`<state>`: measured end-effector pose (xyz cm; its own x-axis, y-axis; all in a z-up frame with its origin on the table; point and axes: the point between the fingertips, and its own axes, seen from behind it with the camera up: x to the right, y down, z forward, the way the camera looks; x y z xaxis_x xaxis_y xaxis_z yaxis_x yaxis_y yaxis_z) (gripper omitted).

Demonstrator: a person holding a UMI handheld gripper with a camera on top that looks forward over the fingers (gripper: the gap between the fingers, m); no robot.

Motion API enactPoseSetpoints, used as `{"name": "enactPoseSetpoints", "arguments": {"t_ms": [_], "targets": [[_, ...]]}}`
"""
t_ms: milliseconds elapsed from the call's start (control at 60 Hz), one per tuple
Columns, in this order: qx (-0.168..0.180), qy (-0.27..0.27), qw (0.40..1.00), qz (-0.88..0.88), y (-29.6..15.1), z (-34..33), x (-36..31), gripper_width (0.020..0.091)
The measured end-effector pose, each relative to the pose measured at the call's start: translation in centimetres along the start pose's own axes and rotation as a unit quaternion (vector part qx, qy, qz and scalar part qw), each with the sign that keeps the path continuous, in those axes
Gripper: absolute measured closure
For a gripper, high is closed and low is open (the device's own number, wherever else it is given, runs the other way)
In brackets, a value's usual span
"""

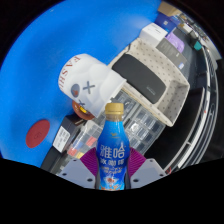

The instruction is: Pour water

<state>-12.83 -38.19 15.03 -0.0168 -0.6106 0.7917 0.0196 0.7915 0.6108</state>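
a fisheye view from a camera riding on a handheld gripper [111, 178], looking forward along its two fingers. a small plastic bottle [113, 150] stands upright between the fingers, close to the camera. it has a blue cap, a pale yellowish neck, and a blue and white label printed with large chinese characters. the purple pads [84, 173] on the fingers' inner faces show at either side of the bottle's lower body, and they look to be touching it. the fingers are drawn in to about the bottle's width and appear to have hold of it.

the scene appears tilted. just behind the bottle, slightly to its right, sits a clear plastic container [142, 125], its contents hard to make out. farther back and to the right is a white appliance with a dark front panel [146, 78], leaning in the tilted view. to the far left of it lies a white bag or cloth with dark lettering [78, 76]. on the near left, a round red object [38, 130] rests on the bright blue surface [40, 60] that fills most of the background. at the far right there are cluttered items, too small to identify.
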Motion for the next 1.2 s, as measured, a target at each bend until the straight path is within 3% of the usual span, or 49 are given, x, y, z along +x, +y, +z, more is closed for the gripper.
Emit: {"name": "enactPoseSetpoints", "arguments": {"t_ms": [150, 250, 350, 400, 483, 500, 533, 617, 650, 850, 867, 883, 1050, 1200], "targets": [[-0.002, -0.010, 0.990, 0.142, 1.4, -0.5, 0.6, 0.0755], [-0.011, -0.041, 0.943, 0.331, 2.7, -1.0, 0.5, 0.0755], [-0.017, -0.063, 0.844, 0.533, 2.7, -1.9, 1.0, 0.0754], [0.008, -0.076, 0.779, 0.623, 3.3, -1.7, 1.6, 0.0753], [0.024, -0.102, 0.663, 0.741, 3.1, -1.6, 1.3, 0.0753], [0.014, -0.095, 0.644, 0.759, 2.2, -1.9, 1.1, 0.0753], [0.032, -0.112, 0.607, 0.786, 2.8, -1.6, 0.4, 0.0755], [0.041, -0.117, 0.547, 0.828, 3.2, -1.3, -1.3, 0.0753], [0.021, -0.108, 0.537, 0.837, 2.0, -1.7, -1.8, 0.0753], [0.023, -0.120, 0.491, 0.863, 1.2, -0.2, -7.6, 0.0752], [0.024, -0.115, 0.489, 0.864, 1.2, -0.1, -7.8, 0.0715], [0.032, -0.104, 0.485, 0.868, 1.5, 0.0, -7.4, 0.0753], [0.036, -0.091, 0.474, 0.875, 1.9, -0.5, -7.7, 0.0750], [0.029, -0.087, 0.474, 0.876, 1.8, -0.6, -7.7, 0.0611]]}}
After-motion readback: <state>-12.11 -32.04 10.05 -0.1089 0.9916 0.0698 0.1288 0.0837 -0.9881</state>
